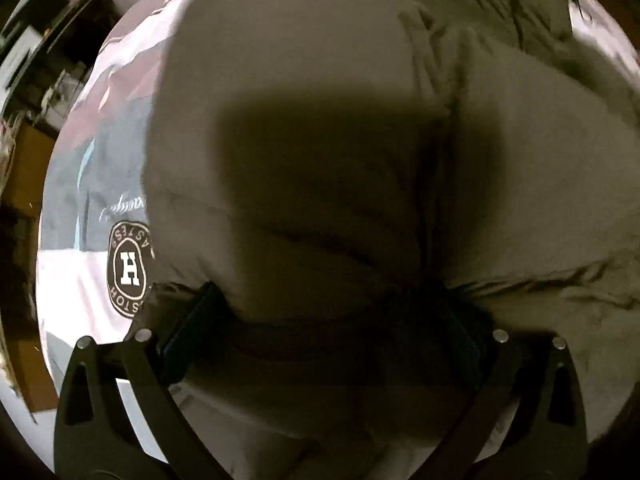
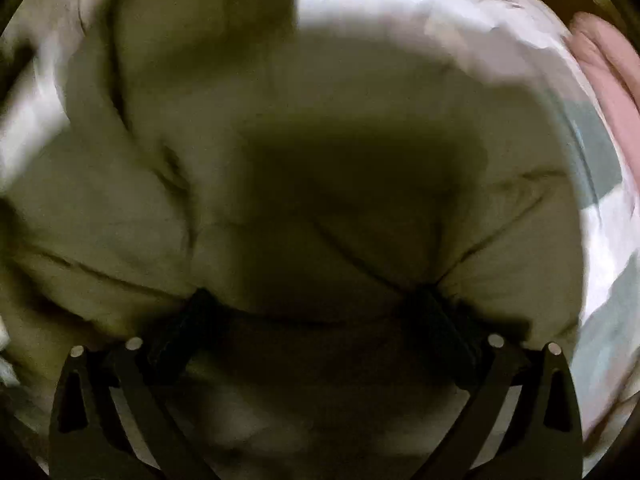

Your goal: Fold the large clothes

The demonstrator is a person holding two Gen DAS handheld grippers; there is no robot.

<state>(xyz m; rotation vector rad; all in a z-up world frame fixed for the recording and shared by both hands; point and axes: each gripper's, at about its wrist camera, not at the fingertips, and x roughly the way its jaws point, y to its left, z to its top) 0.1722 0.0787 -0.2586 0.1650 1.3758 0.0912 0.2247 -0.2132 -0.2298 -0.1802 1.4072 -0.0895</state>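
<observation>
- Left wrist view: closest to the lens is the left gripper, black fingers spread wide, with a thick bulge of the puffy khaki jacket sitting between them. The fabric bunches and creases right at both fingertips, so it looks wedged in there, but the pads are in deep shadow and I can't tell if they're really biting down.
- Off the gripper's left side there's a white and grey bedsheet under the jacket, and a round brown logo with a big H is half tucked under the jacket's edge.
- Further left past the sheet, dark furniture, too blurry to name.
- Right wrist view: same deal. The right gripper has its fingers spread wide, jacket bulging between them, wrinkles pulling toward the right fingertip. Contact itself is lost in shadow.
- Ahead and to the gripper's right, the sheet shows pale, and at the far right edge is something pink and soft-looking.
</observation>
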